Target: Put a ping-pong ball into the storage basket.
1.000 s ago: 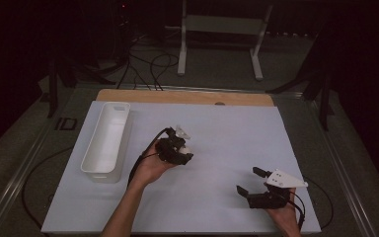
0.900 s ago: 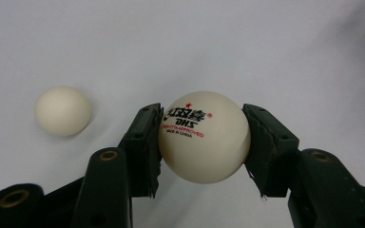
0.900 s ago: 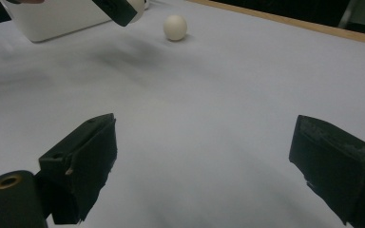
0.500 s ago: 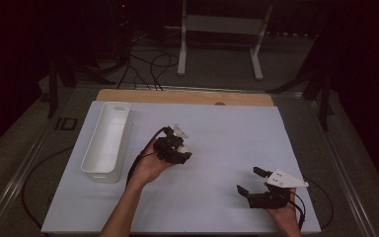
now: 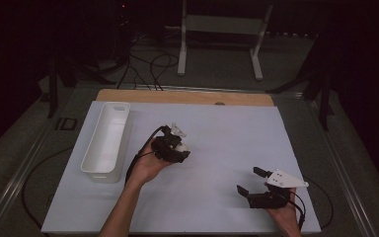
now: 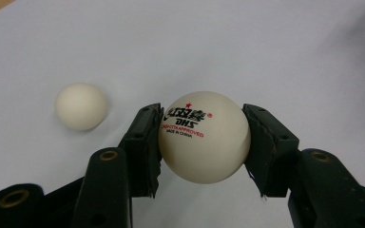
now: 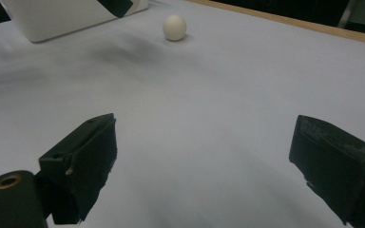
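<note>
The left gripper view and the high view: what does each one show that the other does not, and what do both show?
Left gripper view: the printed ball clamped between the jaws, with red and black lettering, and a plain ball on the sheet beside it.
High view: the white tray, the right gripper with jaws apart, and the wooden board edge.
Both: the left gripper and the white sheet.
</note>
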Tool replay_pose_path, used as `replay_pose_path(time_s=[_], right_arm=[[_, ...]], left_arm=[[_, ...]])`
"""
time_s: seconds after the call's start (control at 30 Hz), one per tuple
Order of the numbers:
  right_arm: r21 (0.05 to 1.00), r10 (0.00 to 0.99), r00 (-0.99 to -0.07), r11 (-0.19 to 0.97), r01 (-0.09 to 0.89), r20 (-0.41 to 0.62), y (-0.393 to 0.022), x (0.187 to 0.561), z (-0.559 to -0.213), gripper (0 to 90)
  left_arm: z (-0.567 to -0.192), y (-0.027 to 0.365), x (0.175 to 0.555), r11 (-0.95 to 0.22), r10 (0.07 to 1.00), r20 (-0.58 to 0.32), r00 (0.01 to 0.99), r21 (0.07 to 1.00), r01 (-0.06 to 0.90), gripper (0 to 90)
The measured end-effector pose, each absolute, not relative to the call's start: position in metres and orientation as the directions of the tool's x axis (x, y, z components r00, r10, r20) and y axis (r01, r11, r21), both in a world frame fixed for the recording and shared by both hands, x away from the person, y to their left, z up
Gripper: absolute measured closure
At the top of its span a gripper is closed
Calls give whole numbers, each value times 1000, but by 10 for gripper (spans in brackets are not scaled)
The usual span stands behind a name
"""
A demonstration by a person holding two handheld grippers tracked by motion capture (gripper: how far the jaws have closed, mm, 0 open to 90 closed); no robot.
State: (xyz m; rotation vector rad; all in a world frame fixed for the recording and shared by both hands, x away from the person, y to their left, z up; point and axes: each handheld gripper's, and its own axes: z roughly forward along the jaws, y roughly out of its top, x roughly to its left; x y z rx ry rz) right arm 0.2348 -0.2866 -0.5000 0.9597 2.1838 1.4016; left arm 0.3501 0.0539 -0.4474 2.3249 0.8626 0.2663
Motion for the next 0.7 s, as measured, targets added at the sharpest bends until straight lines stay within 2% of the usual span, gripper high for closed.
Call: replay_pose_path(time_s=[0.7], right_arm=[[899, 715, -698, 272, 344, 50, -287, 235, -500, 82]], left_arm=[[-446, 62, 353, -568, 661, -34, 750, 630, 530, 511]])
